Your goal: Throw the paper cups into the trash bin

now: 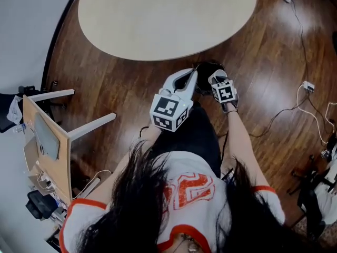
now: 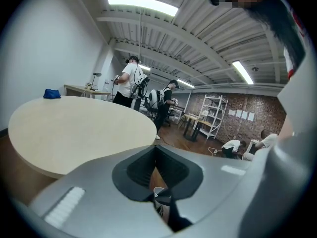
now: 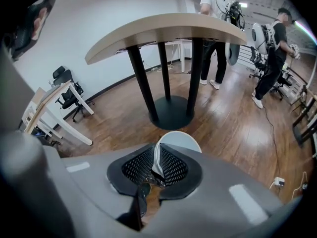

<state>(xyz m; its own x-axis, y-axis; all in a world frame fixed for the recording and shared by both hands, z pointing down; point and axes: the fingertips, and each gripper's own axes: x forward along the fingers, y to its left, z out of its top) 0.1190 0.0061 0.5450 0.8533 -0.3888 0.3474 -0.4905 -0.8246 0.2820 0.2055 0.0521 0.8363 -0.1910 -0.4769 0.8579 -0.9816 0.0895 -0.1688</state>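
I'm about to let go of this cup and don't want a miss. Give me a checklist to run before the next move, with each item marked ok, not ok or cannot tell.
1. Paper cup held by the right tongs: ok, its wall is pinched between the pads.
2. Left tongs free: ok, shut with nothing between them.
3. Trash bin located: cannot tell for certain. A dark round shape lies just past both tongs in the head view and is probably the bin.
4. Cup over the bin's opening: cannot tell, because the grippers cover that spot.
5. Table out of the way: ok, its edge lies beyond both tongs.
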